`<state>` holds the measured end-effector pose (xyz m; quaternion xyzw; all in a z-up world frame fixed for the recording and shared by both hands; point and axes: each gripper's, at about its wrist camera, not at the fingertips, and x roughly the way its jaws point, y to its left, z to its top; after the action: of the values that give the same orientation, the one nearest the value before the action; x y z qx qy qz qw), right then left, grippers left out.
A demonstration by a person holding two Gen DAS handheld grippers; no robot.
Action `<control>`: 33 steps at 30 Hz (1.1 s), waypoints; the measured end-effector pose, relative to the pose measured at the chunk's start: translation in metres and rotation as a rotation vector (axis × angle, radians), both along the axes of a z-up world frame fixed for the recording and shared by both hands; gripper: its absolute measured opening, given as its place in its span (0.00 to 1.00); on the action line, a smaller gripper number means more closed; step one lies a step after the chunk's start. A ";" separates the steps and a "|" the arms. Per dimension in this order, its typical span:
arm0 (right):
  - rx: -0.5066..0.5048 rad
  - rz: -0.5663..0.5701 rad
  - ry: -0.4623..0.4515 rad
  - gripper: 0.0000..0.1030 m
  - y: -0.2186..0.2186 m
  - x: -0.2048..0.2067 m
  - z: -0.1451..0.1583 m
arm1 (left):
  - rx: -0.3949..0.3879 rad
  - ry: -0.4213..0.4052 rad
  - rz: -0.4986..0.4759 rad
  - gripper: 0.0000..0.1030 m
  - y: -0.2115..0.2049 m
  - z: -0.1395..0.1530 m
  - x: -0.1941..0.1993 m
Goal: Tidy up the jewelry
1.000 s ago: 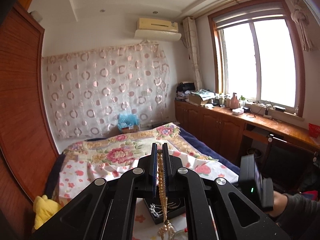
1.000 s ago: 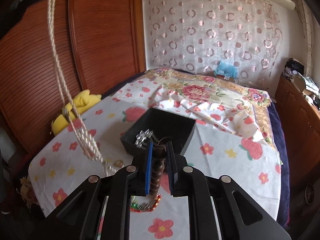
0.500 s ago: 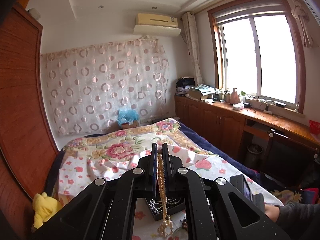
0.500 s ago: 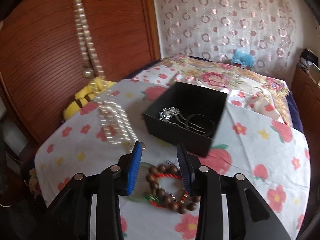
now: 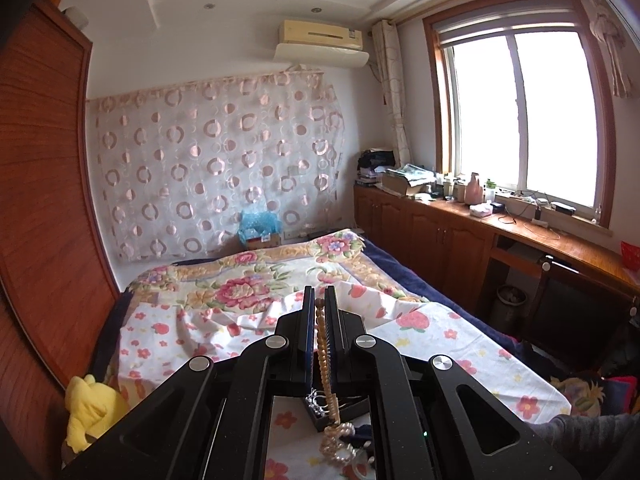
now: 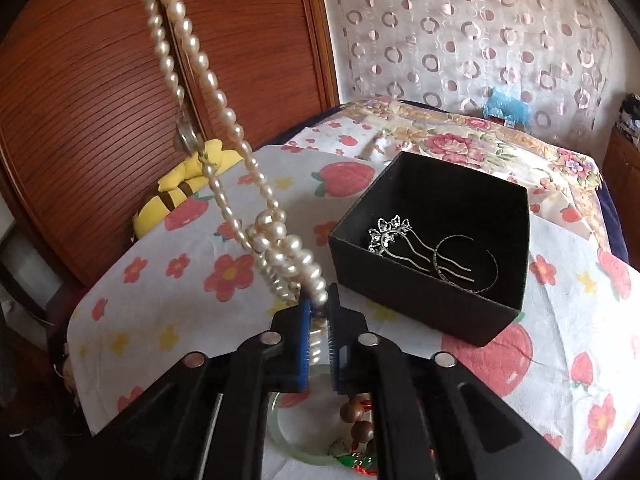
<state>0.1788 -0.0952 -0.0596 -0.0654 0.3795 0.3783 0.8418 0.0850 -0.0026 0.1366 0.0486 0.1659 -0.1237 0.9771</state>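
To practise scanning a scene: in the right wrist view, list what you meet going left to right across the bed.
yellow plush toy → pearl necklace → ornate hairpin → thin bangle, the last two inside the black box.

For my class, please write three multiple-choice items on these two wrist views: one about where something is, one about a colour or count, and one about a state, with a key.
1. Where does the silver butterfly hairpin lie?
A. in the open black square box
B. on the flowered bedsheet
C. on the yellow plush toy

2. Which colour are the right gripper finger pads?
A. red
B. blue
C. green

3. How is the white pearl necklace held?
A. lying loose
B. by one gripper
C. by both grippers

Key: 1 A, the hairpin rests on the box floor. 2 B, blue pads show. 3 C, the left gripper pinches its top, the right its lower bunch.
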 end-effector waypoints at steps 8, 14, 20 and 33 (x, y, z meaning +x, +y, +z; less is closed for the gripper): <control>0.047 -0.009 -0.146 0.08 -0.017 -0.020 0.047 | 0.028 0.048 0.049 0.04 0.011 -0.026 0.014; 0.071 -0.043 -0.243 0.08 -0.034 -0.024 0.089 | 0.018 0.094 0.049 0.04 0.016 -0.040 0.023; 0.090 -0.087 -0.298 0.08 -0.054 -0.014 0.122 | 0.014 0.092 0.040 0.04 0.014 -0.035 0.026; 0.147 -0.128 -0.403 0.08 -0.075 0.001 0.195 | 0.033 0.094 0.036 0.04 0.002 -0.030 0.036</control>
<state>0.1794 -0.1707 0.1350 -0.0540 0.1785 0.3298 0.9254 0.1206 -0.0006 0.1069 0.0557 0.2143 -0.1054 0.9695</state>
